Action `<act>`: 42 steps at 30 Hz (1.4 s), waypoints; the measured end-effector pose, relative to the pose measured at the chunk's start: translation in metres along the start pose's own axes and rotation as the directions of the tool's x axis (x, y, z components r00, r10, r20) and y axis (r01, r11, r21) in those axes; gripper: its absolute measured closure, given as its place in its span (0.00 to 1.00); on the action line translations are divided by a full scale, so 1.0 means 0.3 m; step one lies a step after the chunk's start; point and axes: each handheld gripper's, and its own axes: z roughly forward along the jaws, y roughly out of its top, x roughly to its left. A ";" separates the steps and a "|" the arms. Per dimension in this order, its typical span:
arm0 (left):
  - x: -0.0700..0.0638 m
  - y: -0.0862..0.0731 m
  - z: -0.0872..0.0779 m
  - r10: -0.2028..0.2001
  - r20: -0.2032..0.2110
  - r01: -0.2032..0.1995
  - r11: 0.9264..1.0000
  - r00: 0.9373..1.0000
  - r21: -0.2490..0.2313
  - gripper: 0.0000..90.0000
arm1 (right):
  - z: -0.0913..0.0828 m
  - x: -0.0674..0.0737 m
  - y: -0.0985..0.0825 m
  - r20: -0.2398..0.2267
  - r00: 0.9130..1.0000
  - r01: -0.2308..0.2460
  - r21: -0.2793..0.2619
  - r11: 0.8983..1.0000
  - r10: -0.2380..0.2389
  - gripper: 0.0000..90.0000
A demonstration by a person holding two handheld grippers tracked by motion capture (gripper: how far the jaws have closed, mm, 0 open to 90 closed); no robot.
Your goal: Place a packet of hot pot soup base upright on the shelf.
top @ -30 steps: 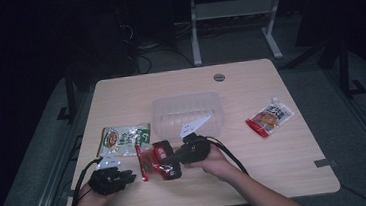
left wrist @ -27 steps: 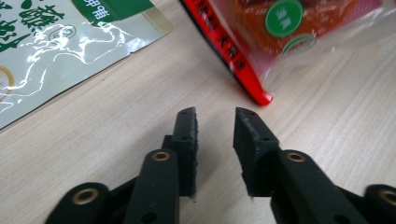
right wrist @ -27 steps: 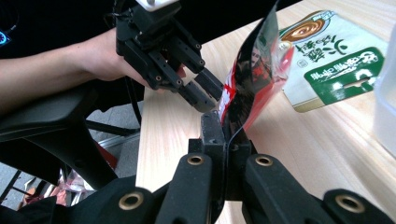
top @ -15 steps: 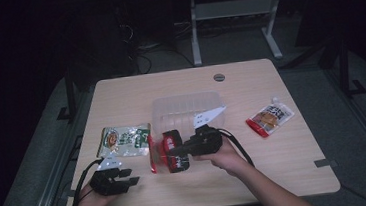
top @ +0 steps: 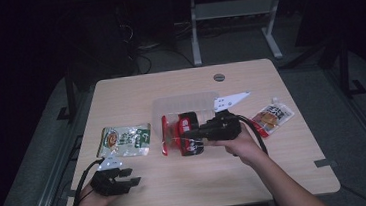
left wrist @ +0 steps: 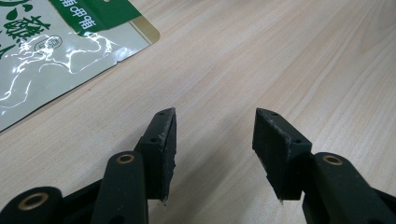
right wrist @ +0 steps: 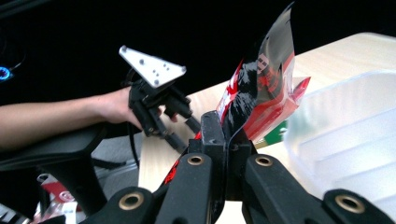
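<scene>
My right gripper point(top: 191, 133) is shut on a red and black snack packet point(top: 171, 137) and holds it just above the table, at the near edge of a clear plastic container point(top: 191, 104). In the right gripper view the packet point(right wrist: 264, 86) stands up from the shut jaws point(right wrist: 224, 135), with the container point(right wrist: 345, 135) to its right. My left gripper point(top: 133, 181) rests low at the table's front left. Its jaws point(left wrist: 212, 135) have just been opening and stand apart over bare wood, nothing between them. A green and white packet point(top: 124, 140) lies beyond it.
An orange and white pouch point(top: 272, 116) lies to the right of the container. A round cable hole point(top: 219, 77) sits near the table's far edge. The green packet's corner point(left wrist: 56, 46) reaches into the top left of the left gripper view. Dark floor surrounds the table point(top: 287, 174).
My right gripper has lifted the red and black packet and carried it to the right, up to the clear container. The left hand has stayed at the front left.
</scene>
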 end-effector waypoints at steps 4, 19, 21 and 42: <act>-0.002 0.000 0.002 0.001 -0.003 -0.001 1.000 1.000 -0.004 0.54 | -0.042 -0.012 0.008 0.025 1.000 -0.008 -0.019 1.000 0.008 1.00; -0.001 0.000 0.001 0.003 -0.002 -0.003 1.000 1.000 0.005 0.53 | -0.180 -0.083 0.005 0.139 0.990 -0.023 -0.062 0.998 0.031 1.00; -0.001 0.000 0.001 0.003 -0.001 -0.003 1.000 1.000 0.006 0.53 | -0.188 -0.089 0.004 0.143 0.989 -0.023 -0.064 0.998 0.032 1.00; -0.002 0.000 0.005 0.004 0.002 -0.004 1.000 1.000 0.013 0.53 | -0.257 -0.168 -0.036 0.279 0.959 -0.050 -0.030 0.998 0.056 1.00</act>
